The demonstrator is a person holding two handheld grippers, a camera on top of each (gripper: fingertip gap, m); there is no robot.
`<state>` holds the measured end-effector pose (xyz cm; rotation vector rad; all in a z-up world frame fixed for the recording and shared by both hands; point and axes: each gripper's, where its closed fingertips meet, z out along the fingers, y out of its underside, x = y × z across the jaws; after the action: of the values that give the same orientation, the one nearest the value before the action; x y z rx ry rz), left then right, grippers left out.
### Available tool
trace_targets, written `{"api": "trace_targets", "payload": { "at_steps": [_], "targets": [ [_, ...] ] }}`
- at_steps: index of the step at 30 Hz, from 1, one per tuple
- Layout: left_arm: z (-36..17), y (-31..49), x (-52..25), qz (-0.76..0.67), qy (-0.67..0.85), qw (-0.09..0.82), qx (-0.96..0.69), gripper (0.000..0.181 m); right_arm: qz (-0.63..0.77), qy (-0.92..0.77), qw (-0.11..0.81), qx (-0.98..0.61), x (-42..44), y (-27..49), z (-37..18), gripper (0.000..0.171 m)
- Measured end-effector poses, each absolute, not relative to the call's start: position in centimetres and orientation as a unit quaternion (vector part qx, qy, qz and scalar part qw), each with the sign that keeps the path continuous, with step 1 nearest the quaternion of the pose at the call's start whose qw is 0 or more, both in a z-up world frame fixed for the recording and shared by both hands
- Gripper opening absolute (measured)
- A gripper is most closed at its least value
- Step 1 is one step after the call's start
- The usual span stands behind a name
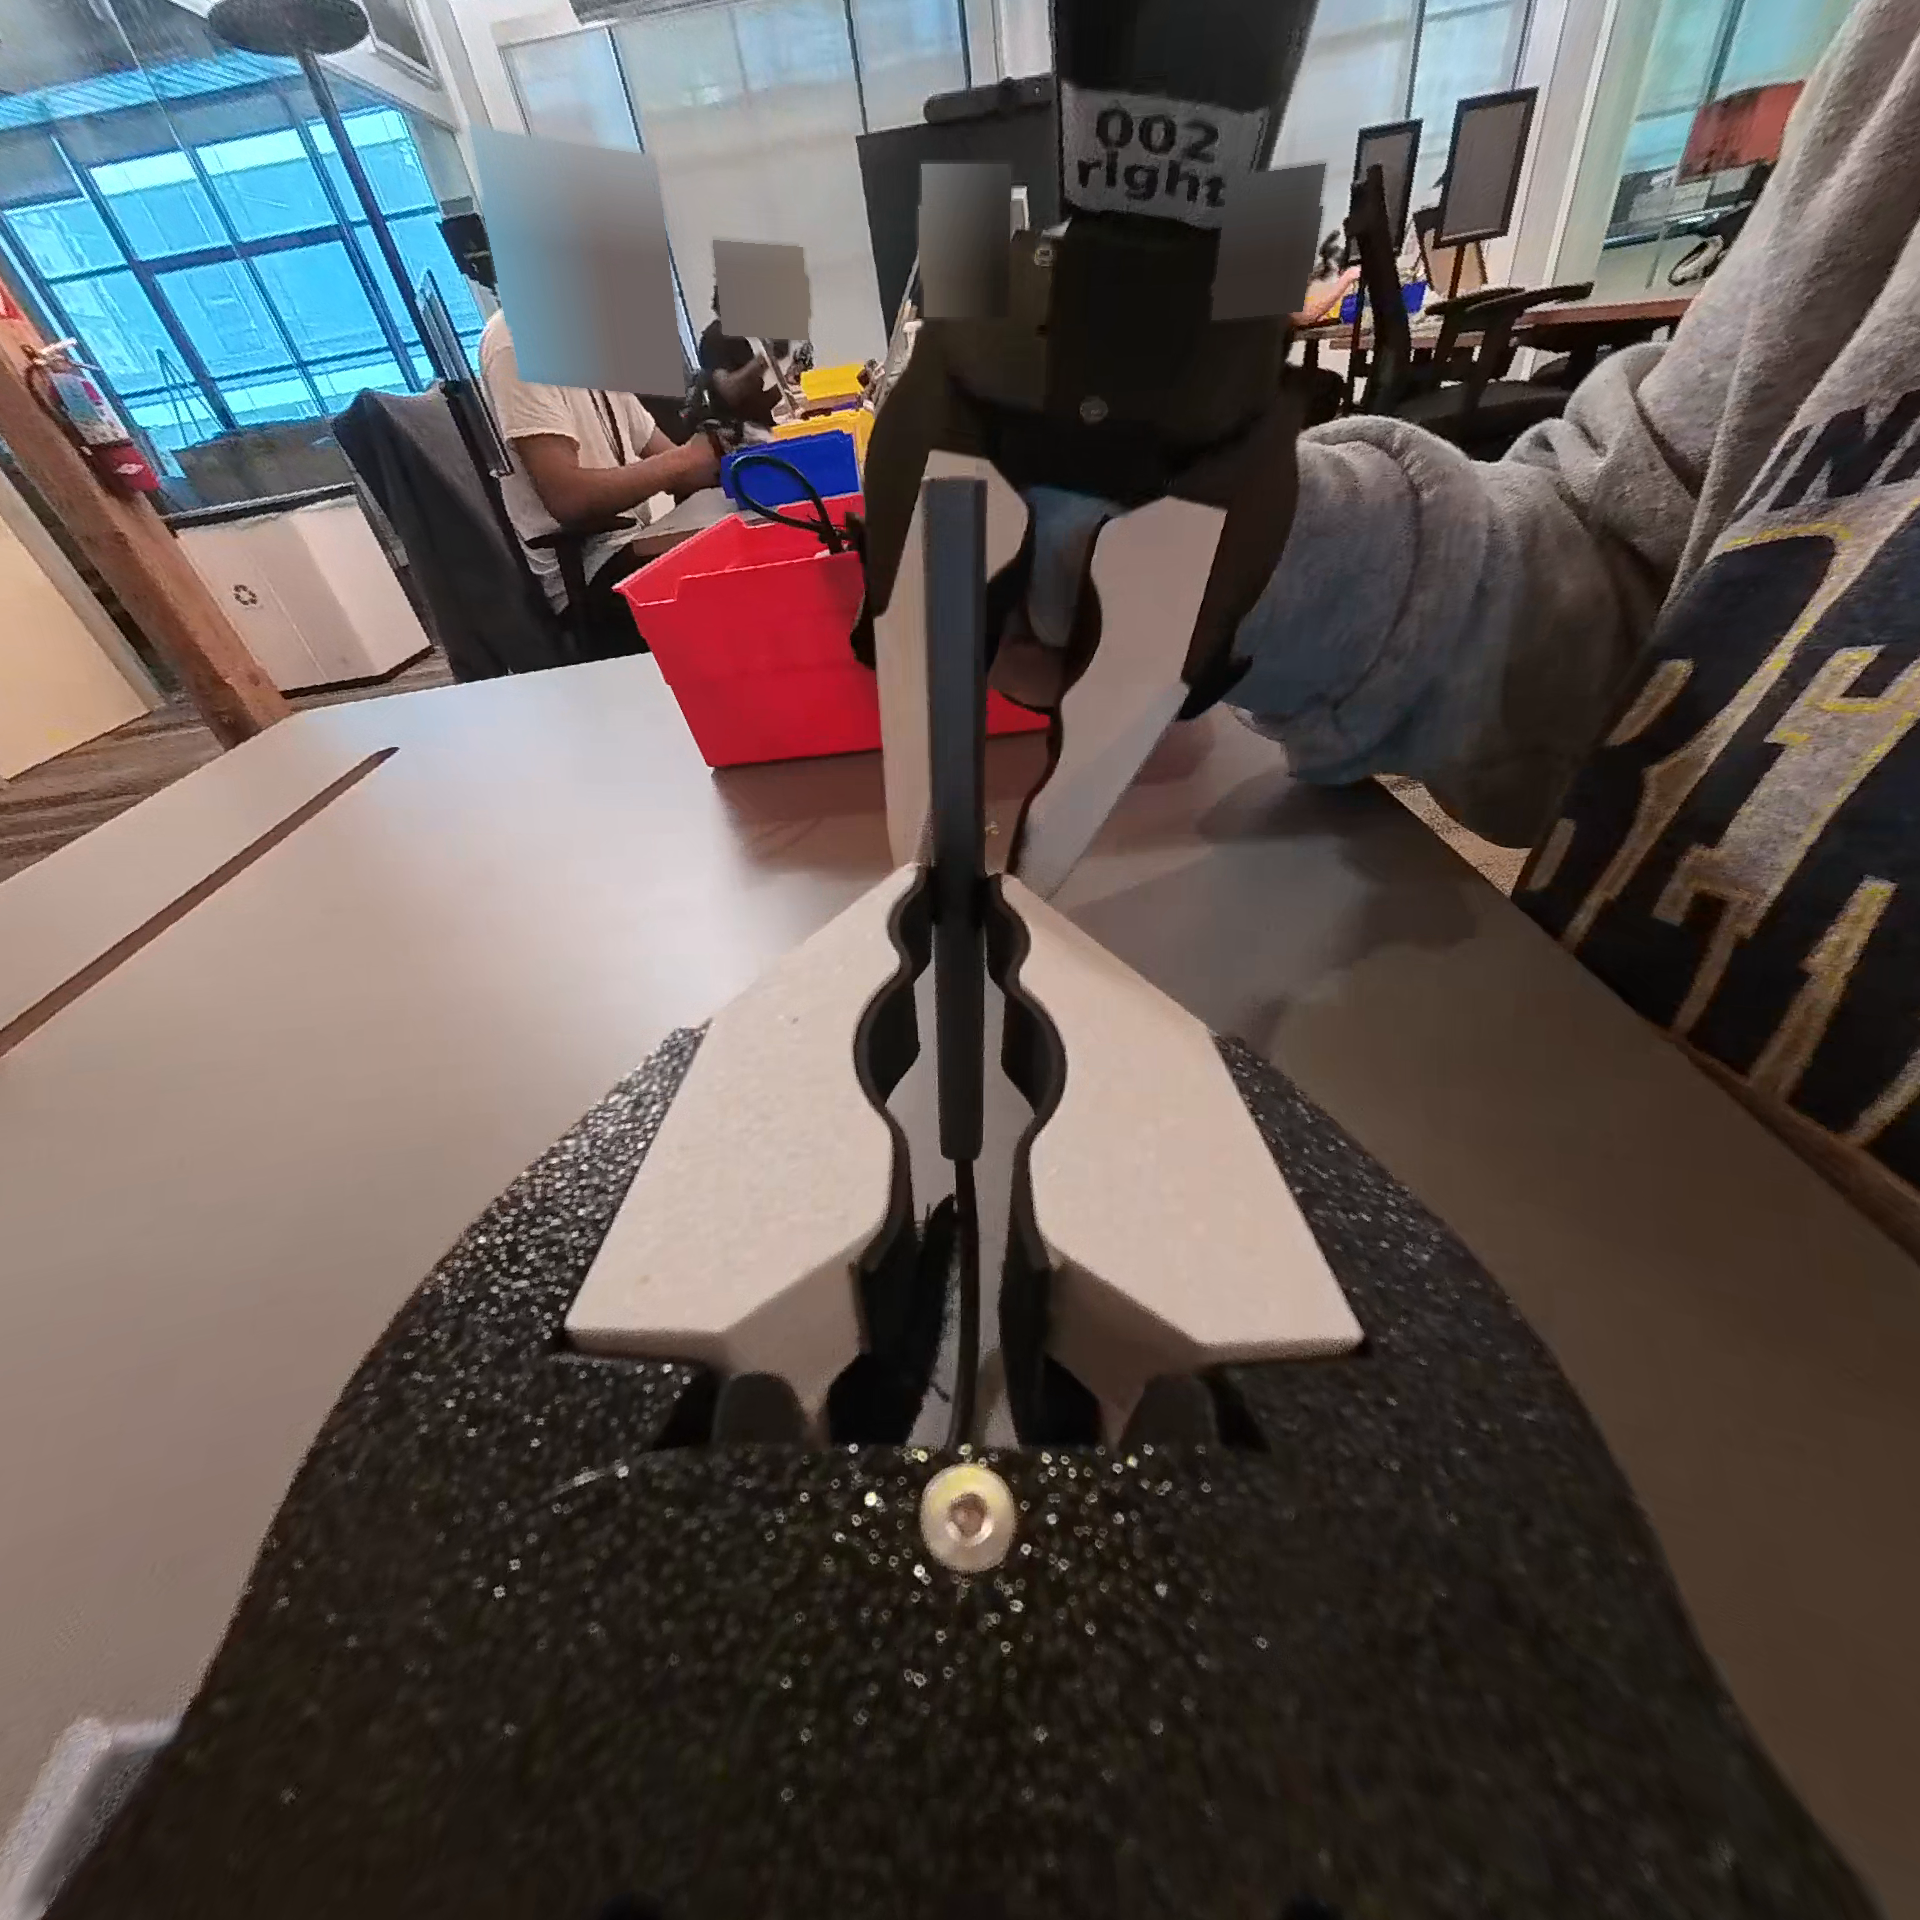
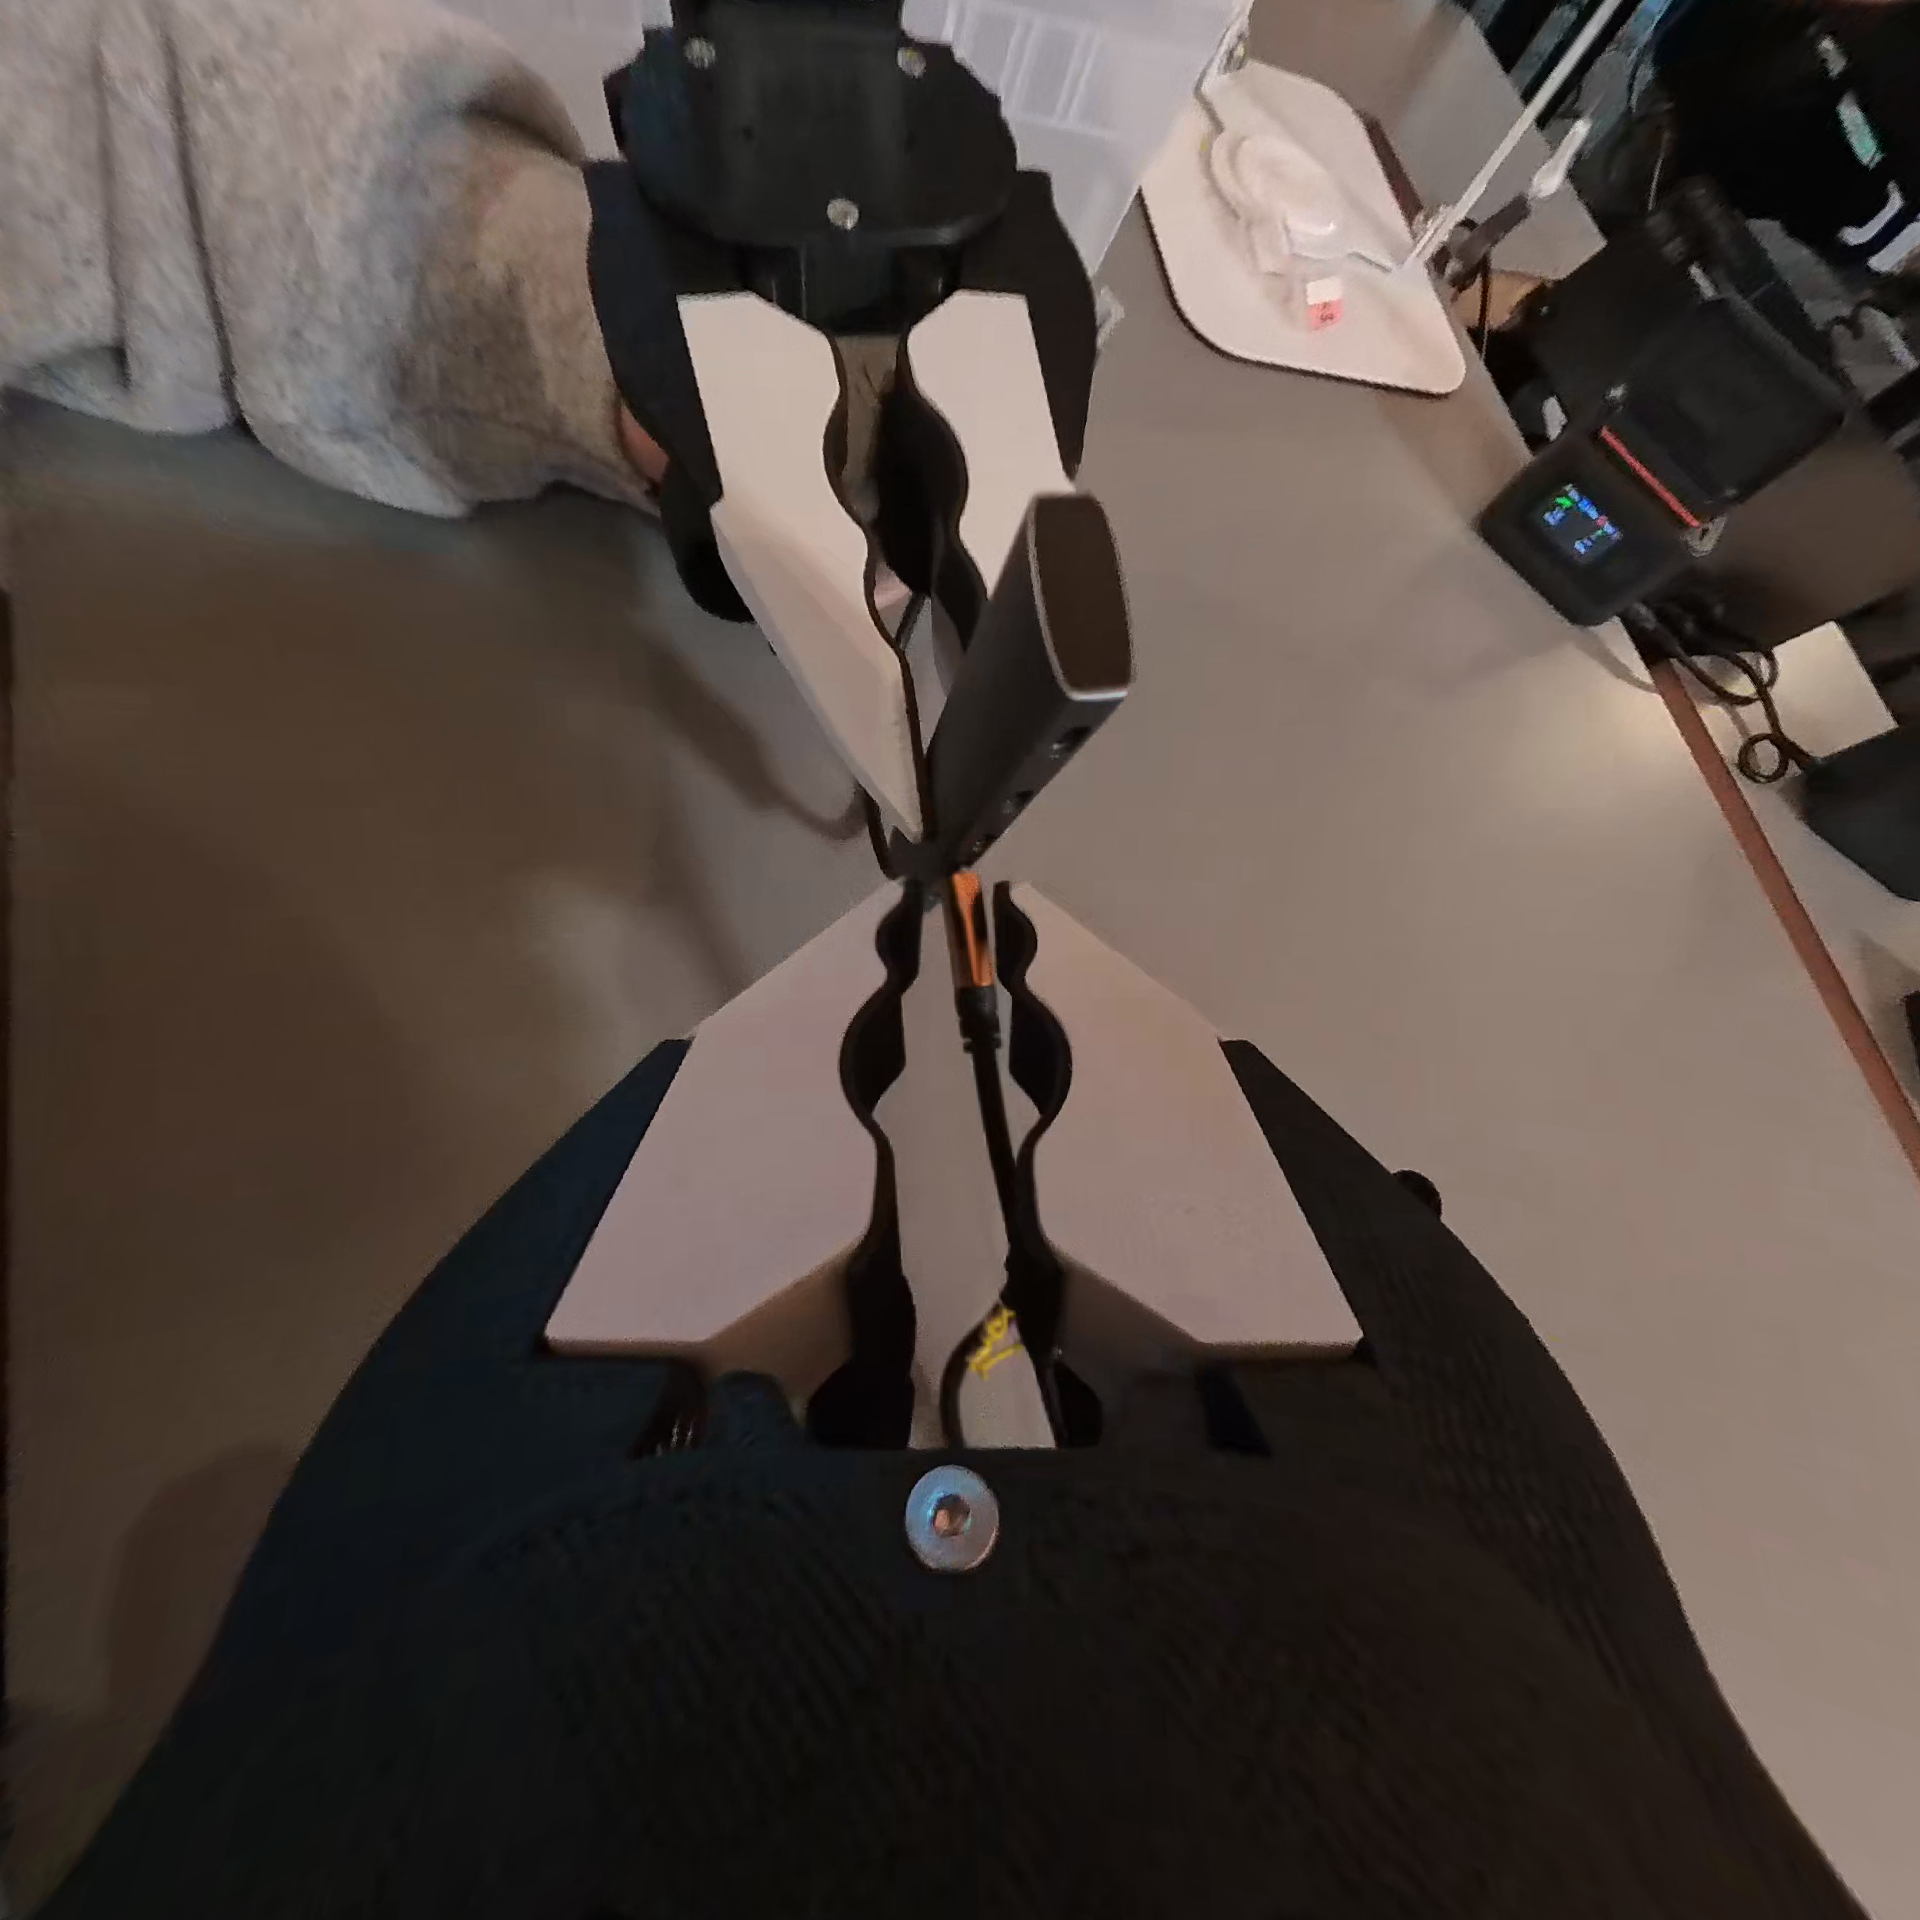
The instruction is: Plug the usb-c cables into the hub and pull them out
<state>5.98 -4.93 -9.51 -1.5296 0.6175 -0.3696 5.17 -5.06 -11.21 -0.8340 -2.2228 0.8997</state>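
Observation:
My left gripper [image 1: 956, 883] is shut on a slim dark hub [image 1: 954, 727], seen edge-on and held above the table. The hub's thin black cord [image 1: 961, 1299] runs back between the fingers. The right gripper [image 1: 1003, 842] faces it, tip to tip. In the right wrist view my right gripper [image 2: 951, 896] is shut on a usb-c cable with an orange and black plug [image 2: 968, 940]. The plug's tip meets the near end of the hub [image 2: 1039, 665], which the left gripper [image 2: 914, 831] holds. I cannot tell whether the plug is seated.
A red bin [image 1: 769, 644] stands on the brown table [image 1: 416, 987] behind the grippers, with blue and yellow bins [image 1: 790, 473] beyond. People sit at the back. A grey sleeve [image 1: 1455, 582] is at the right. A white tray [image 2: 1320, 260] and a black device with a small screen [image 2: 1569, 540] lie near the table edge [image 2: 1766, 883]. My left and right fingertips are right by each other.

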Motion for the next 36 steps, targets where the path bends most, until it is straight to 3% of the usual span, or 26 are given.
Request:
{"api": "trace_targets", "payload": {
  "at_steps": [12,26,29,31,33,36],
  "targets": [
    [-10.8,-5.0,6.9,-0.131,0.314,0.625,-0.703,0.009,0.279,-0.871,0.298,-0.274,6.3,-4.6,-12.5,0.005],
    [-5.6,-7.0,11.4,-0.132,0.376,0.669,-0.628,0.008,0.248,-0.872,0.363,-0.214,11.3,-6.1,-6.1,0.005],
    [-5.9,-7.5,7.4,-0.064,0.341,0.671,-0.656,0.007,0.068,-0.831,0.461,-0.306,13.3,3.2,-3.2,0.005],
    [-3.3,-8.8,4.3,-0.089,0.276,0.719,-0.632,0.007,0.123,-0.784,0.477,-0.377,16.2,6.4,-0.4,0.005],
    [-1.8,-8.8,3.6,-0.079,0.251,0.749,-0.608,0.007,0.046,-0.746,0.503,-0.433,19.6,11.4,1.2,0.005],
    [-3.5,-7.2,4.0,-0.051,0.248,0.731,-0.634,0.007,-0.020,-0.711,0.499,-0.495,23.5,16.9,1.6,0.005]
  ]
}}
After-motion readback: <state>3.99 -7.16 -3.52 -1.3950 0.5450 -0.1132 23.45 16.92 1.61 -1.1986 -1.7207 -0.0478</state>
